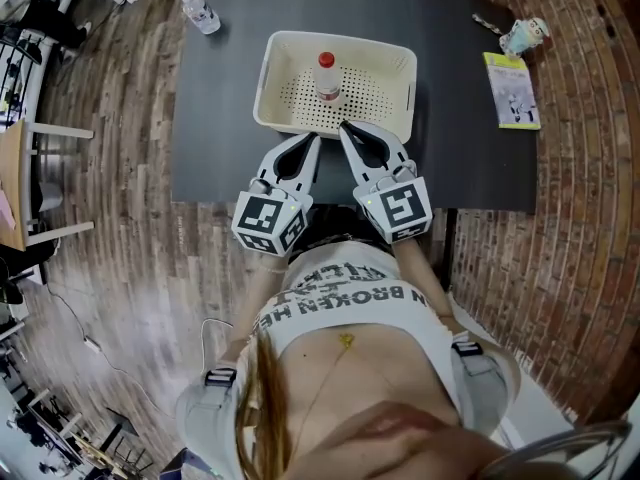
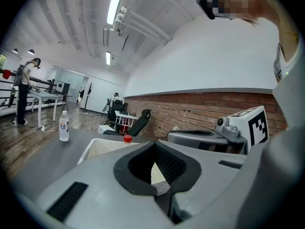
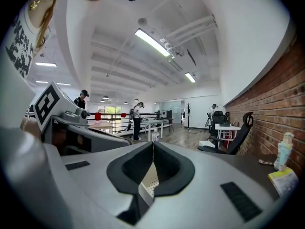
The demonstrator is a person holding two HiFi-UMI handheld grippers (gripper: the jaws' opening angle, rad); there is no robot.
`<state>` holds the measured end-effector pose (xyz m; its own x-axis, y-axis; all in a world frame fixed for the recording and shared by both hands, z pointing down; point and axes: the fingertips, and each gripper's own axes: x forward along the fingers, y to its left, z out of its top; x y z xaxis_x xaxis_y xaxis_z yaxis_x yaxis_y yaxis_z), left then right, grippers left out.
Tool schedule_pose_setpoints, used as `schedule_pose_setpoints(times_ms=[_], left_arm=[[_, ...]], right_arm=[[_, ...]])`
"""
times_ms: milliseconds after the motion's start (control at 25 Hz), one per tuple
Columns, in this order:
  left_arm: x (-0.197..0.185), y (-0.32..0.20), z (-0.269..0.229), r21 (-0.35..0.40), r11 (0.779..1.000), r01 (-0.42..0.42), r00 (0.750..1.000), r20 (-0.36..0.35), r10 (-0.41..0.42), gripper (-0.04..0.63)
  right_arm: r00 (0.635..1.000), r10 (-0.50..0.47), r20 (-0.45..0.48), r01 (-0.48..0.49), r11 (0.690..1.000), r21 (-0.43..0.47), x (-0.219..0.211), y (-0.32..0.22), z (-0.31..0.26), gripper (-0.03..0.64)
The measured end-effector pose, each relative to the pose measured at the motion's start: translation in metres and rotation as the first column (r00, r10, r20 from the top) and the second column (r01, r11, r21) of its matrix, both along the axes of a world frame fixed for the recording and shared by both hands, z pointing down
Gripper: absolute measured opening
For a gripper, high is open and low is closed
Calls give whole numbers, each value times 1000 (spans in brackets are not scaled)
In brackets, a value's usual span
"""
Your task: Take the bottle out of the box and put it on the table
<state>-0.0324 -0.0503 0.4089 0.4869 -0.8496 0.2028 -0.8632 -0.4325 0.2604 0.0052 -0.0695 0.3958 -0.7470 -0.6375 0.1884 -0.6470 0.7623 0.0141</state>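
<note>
A clear bottle with a red cap [image 1: 327,75] stands upright inside the cream perforated box [image 1: 400,68] on the dark table [image 1: 220,118]. Both grippers hover side by side at the box's near wall, pointing toward it. My left gripper [image 1: 316,139] is shut with nothing in it, and my right gripper [image 1: 344,128] beside it is also shut and empty. In the left gripper view the shut jaw tips [image 2: 153,145] sit just right of the red cap [image 2: 127,139] and the box rim [image 2: 102,148]. The right gripper view shows shut tips [image 3: 152,144] with the perforated box wall [image 3: 149,181] behind them.
A second clear bottle [image 1: 200,13] stands at the table's far left corner [image 2: 64,126]. A yellow-green leaflet [image 1: 512,90] and a small bottle [image 1: 525,36] lie at the right edge [image 3: 284,151]. Brick floor lies to the right, wood floor to the left.
</note>
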Motion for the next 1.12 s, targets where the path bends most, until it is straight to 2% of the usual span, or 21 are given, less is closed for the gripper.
schedule_pose_setpoints(times_ms=[720,920,1120], left_arm=[[-75,-41,8,4,988,-156,987,-33,156,5],[-80,-46,7,11,976,-220,975,-26,220,5],[-72,-52,10,7,968,-249,968,-13,249,5]], right_arm=[[992,124,-36,-124,992,15,-79,-39,10,9],[984,176,-30,-176,984,9,-86,-39,12,9],[982,186,-26,-186,983,3,-80,-43,16,9]])
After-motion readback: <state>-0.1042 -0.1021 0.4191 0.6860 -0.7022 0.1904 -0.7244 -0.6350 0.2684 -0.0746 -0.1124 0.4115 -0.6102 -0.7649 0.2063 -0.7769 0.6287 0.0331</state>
